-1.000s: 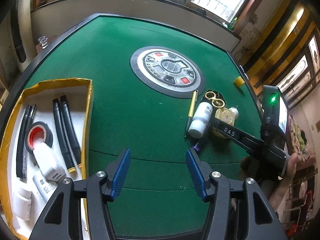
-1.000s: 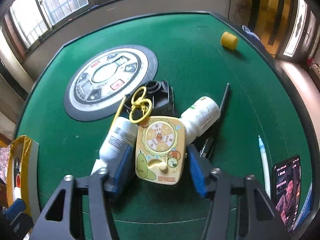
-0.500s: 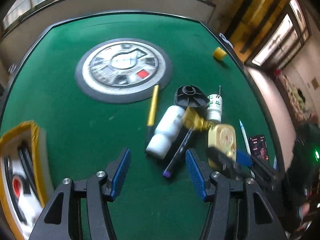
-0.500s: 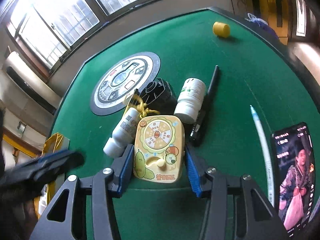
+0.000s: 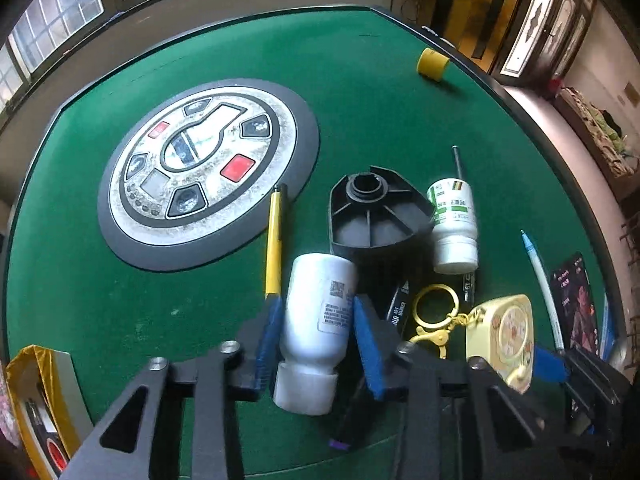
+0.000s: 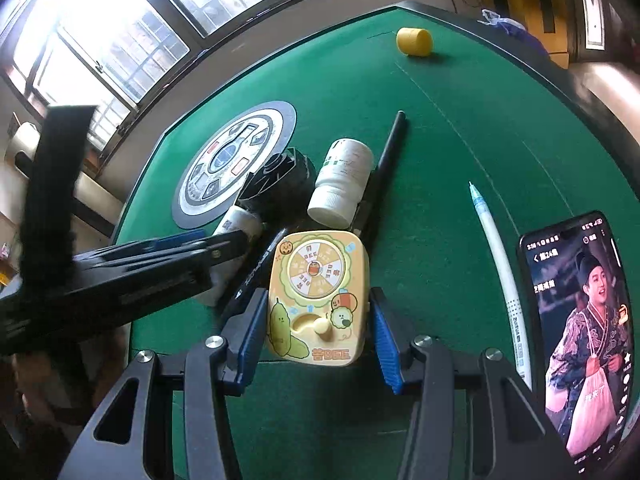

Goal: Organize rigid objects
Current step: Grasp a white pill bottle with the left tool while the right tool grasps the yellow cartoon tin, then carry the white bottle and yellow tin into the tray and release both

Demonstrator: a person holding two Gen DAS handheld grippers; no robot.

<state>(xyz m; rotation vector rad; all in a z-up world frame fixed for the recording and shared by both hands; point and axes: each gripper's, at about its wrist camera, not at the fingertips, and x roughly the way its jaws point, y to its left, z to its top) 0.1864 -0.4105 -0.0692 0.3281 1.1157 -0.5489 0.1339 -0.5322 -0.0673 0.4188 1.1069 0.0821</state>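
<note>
My left gripper (image 5: pixel 316 332) has its blue pads on both sides of a white bottle (image 5: pixel 318 320) lying on the green table, and looks closed on it. My right gripper (image 6: pixel 318 332) straddles a yellow spinner toy (image 6: pixel 318 292) with a gold key ring (image 5: pixel 436 312); a small gap shows at the right pad. A second white bottle (image 5: pixel 454 220) with a green label, a black plastic base (image 5: pixel 372 208), a yellow pen (image 5: pixel 274 248) and black markers (image 6: pixel 384 164) lie in the pile.
A round control panel (image 5: pixel 200 164) sits mid-table. A yellow cap (image 5: pixel 432 63) lies far right. A white pen (image 6: pixel 498 264) and a lit phone (image 6: pixel 580 328) lie near the right edge. A yellow-rimmed tray (image 5: pixel 36 400) holding tools is at lower left.
My left gripper swung right from the tray side to the pile and closed around the white bottle. My right gripper stayed around the yellow toy, now seen closer.
</note>
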